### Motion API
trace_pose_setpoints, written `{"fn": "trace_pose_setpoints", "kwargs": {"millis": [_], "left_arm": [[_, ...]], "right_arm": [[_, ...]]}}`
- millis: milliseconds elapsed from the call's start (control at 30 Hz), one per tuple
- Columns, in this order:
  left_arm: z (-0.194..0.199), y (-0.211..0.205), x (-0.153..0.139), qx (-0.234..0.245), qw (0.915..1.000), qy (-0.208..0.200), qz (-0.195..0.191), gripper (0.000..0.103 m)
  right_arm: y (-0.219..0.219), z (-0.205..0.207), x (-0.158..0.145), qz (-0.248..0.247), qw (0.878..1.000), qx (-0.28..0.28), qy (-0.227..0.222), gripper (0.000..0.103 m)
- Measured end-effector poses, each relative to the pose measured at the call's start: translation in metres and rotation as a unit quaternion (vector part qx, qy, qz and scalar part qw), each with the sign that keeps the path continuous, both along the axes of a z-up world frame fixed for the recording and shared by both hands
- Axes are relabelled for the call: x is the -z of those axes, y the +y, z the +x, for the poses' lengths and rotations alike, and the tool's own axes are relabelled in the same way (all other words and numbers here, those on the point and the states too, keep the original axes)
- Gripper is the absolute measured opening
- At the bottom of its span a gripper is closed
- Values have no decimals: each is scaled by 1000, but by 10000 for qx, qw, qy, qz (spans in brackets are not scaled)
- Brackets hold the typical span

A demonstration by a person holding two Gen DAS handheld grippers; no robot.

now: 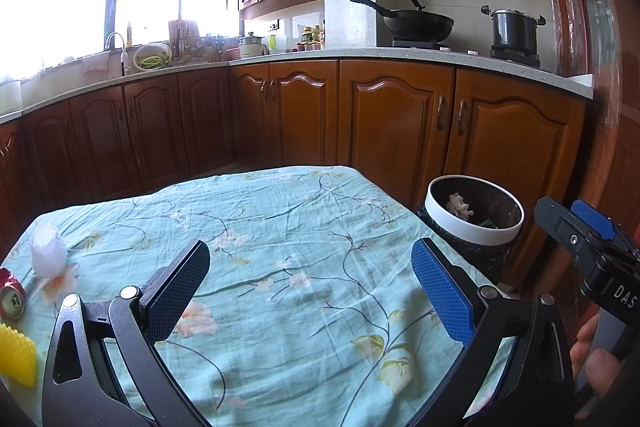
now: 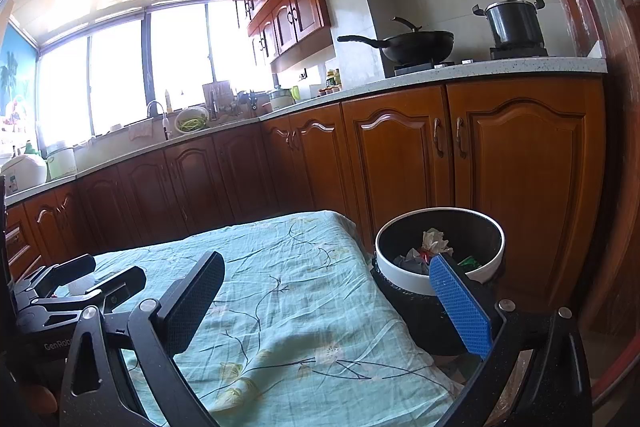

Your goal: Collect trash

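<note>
A round bin with a white rim (image 1: 474, 227) stands at the table's right edge and holds crumpled paper (image 1: 459, 205) and other scraps; it also shows in the right wrist view (image 2: 404, 273). On the table's far left lie a white foam net (image 1: 48, 251), a crushed red can (image 1: 11, 297) and a yellow foam piece (image 1: 16, 355). My left gripper (image 1: 310, 291) is open and empty above the tablecloth. My right gripper (image 2: 326, 307) is open and empty, near the bin's left side.
The table wears a light blue floral cloth (image 1: 280, 227). Brown kitchen cabinets (image 1: 392, 123) stand behind it, with a wok (image 1: 416, 23) and a pot (image 1: 514, 29) on the counter. The right gripper's body (image 1: 588, 251) shows at the left view's right edge.
</note>
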State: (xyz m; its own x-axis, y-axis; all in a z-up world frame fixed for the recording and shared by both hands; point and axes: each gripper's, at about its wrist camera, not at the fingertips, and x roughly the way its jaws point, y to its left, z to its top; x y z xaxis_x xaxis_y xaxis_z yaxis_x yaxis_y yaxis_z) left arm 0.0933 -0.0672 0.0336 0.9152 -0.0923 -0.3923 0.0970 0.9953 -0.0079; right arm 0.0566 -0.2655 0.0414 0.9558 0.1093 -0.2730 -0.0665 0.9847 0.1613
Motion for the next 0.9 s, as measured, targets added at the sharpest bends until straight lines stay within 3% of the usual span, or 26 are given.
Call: {"fn": "trace_pose_setpoints", "kwargs": {"millis": [900], "left_arm": [[4,0,4,0,10000,80,-31,103]], "right_arm": [[-1,4,1,14,10000,-43,34,103]]}}
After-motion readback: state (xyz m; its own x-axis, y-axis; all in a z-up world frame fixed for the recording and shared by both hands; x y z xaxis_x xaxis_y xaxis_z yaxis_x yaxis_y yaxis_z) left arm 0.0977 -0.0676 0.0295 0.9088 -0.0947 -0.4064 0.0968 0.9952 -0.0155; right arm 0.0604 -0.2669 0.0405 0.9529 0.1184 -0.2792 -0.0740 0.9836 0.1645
